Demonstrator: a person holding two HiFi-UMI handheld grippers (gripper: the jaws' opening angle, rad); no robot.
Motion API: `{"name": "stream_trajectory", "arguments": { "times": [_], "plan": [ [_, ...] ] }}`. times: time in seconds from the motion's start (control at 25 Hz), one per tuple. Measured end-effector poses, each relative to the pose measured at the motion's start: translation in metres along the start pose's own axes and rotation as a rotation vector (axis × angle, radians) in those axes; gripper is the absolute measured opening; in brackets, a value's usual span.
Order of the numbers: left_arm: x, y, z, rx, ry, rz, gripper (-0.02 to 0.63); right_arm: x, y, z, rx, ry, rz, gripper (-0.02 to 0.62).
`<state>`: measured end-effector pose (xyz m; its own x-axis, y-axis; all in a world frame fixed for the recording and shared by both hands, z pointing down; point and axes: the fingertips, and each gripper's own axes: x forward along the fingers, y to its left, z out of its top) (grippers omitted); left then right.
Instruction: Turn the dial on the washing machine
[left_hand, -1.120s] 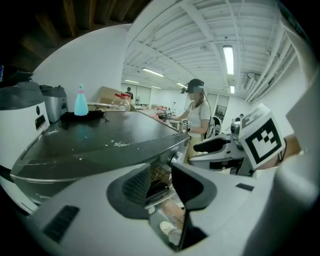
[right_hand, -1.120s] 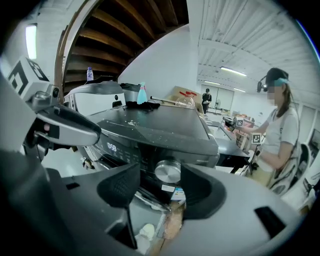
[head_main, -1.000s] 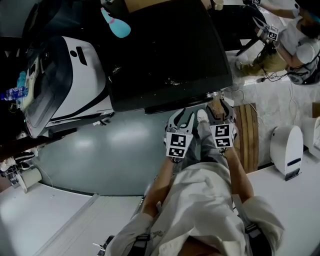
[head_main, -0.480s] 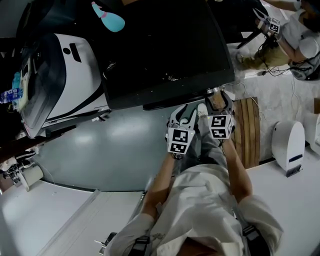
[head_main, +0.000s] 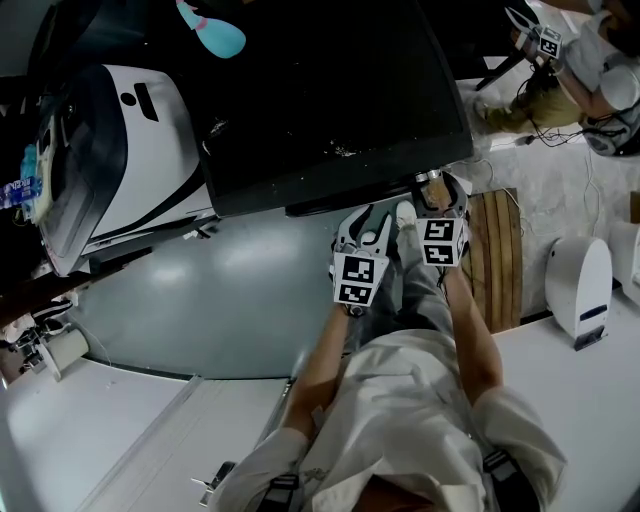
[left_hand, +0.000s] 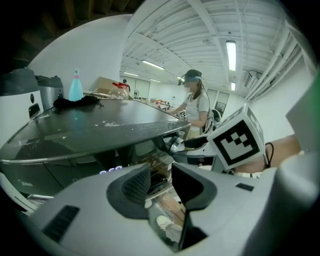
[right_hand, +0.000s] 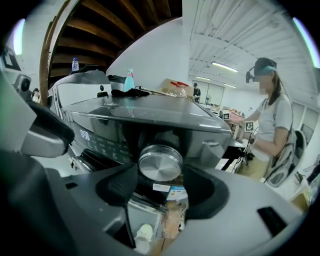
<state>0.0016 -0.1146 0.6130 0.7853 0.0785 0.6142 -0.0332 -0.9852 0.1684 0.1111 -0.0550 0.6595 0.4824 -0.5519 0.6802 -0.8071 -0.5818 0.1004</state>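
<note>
Both forearms (head_main: 470, 340) reach forward side by side, a hand-held gripper in each hand. The left hand-held gripper (left_hand: 160, 182) hovers with its jaws slightly apart and nothing between them. Just beside it, the right hand-held gripper (right_hand: 160, 189) has its jaws opening around the dial (right_hand: 160, 162), the pads not clamped on it.

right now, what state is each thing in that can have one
dial, between the right gripper's jaws, not clamped
right gripper, jaws opening around the dial
left gripper, jaws apart, nothing between them
washing machine display, lit
blue bottle, upright, cap on
</note>
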Motion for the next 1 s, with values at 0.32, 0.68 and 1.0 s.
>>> {"name": "stream_trajectory", "arguments": {
  "times": [0.32,0.68,1.0],
  "plan": [
    [-0.0014,-0.0019,-0.0027,0.002,0.002,-0.004,0.138,0.0025,0.0021,-0.0007,0.059,-0.009,0.026,0.27],
    [0.0015,-0.0043,-0.0025,0.005,0.002,-0.011,0.138,0.0041,0.0001,-0.0023,0.15,-0.037,0.077,0.268],
    [0.0021,-0.0063,-0.0023,0.008,0.002,-0.015,0.138,0.0039,-0.0003,-0.003,0.233,-0.051,0.117,0.27]
  ]
}}
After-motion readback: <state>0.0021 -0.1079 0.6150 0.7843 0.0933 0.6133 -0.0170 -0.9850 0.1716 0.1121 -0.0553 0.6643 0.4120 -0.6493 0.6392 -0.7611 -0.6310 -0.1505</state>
